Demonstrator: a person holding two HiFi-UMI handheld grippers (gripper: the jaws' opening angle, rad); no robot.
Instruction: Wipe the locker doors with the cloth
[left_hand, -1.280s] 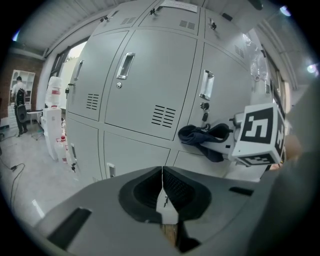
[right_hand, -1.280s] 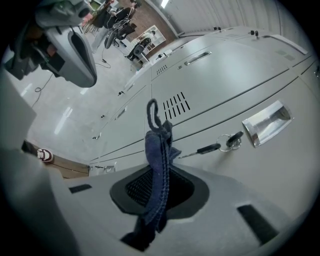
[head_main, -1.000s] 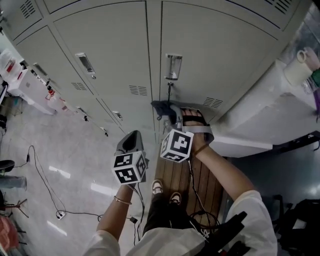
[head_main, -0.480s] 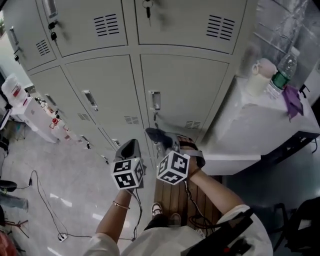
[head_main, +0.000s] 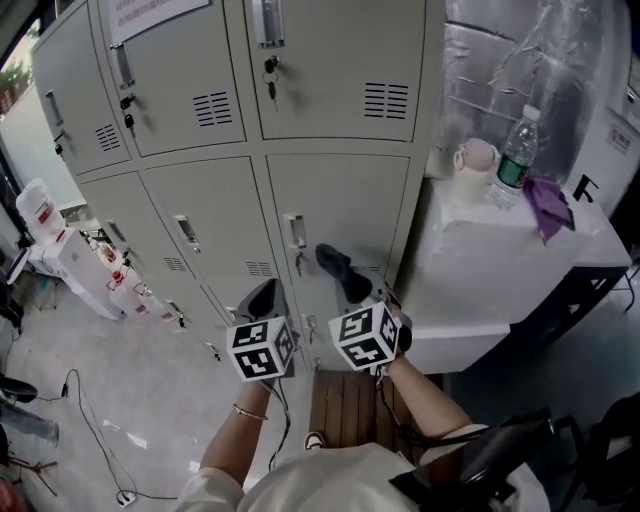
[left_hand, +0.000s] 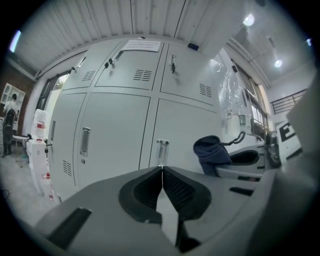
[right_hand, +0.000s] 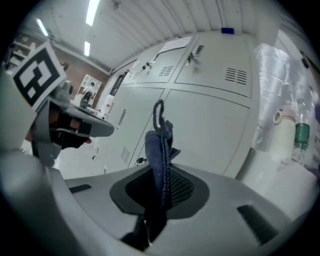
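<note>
— Any writing?
— The notice's print is unreadable.
— Fingers?
— My left gripper is clenched, empty; my right gripper pinches the cloth, which juts past the fingertips toward the locker doors.

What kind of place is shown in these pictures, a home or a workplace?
Probably a workplace locker or storage area, not a home. A bank of grey metal lockers fills the wall in stacked rows, and a plain white table beside it carries a water bottle.

White tabletop, pale mug, green-labelled water bottle just beside it, crumpled purple cloth near the bottle
</note>
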